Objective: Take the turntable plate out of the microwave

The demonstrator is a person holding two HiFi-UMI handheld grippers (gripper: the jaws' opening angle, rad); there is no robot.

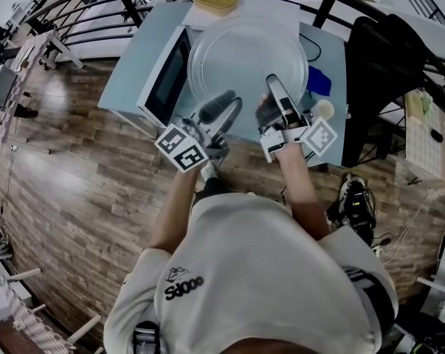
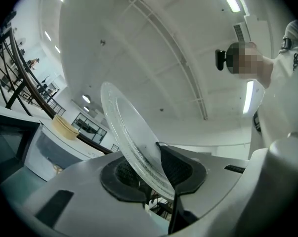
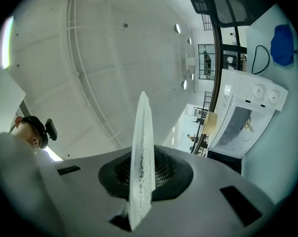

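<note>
The clear glass turntable plate (image 1: 248,57) is held up in the air, above and to the right of the white microwave (image 1: 163,80). My right gripper (image 1: 270,91) is shut on the plate's near rim. In the right gripper view the plate (image 3: 143,157) stands edge-on, pinched between the pads of that gripper (image 3: 141,181). My left gripper (image 1: 233,100) is at the near-left rim. In the left gripper view the plate (image 2: 129,132) leans slantwise through the gap of that gripper (image 2: 149,172); it rests against one pad (image 2: 177,168) and the jaws stand apart.
The microwave (image 3: 247,117) stands on a pale blue table (image 1: 130,72) with its door open. A yellow container (image 1: 215,0) sits on top of it. A blue object (image 1: 318,80) lies on the table's right part, and a black chair (image 1: 377,65) stands beyond. Black railings run behind.
</note>
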